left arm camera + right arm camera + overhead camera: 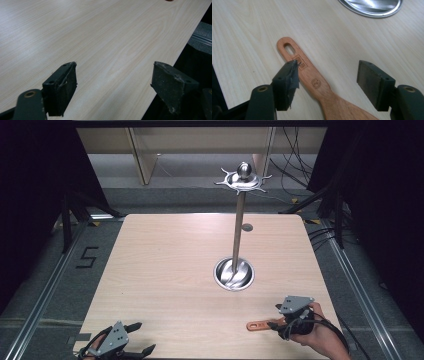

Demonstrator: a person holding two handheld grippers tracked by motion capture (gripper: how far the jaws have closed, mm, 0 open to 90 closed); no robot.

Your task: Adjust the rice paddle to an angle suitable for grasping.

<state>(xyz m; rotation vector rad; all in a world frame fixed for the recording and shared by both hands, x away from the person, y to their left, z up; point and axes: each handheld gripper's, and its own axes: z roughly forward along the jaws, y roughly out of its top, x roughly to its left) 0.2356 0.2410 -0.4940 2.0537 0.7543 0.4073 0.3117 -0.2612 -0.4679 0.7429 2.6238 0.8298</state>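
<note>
one steel stand (235, 270) on the table (165, 270), near the wooden handle (312, 77).

A black "5" (88, 257) is marked on the grey floor left of the table; the wooden spatula handle (312, 75) bears two burnt-in stamps, illegible.

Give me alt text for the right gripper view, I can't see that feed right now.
The right hand-held gripper straddles the handle of a wooden spatula lying flat on the pale wooden table, jaws apart, one pad at the handle's edge and the other clear of it. The handle's slotted end points away, and a steel dish's rim shows at the top.
</note>
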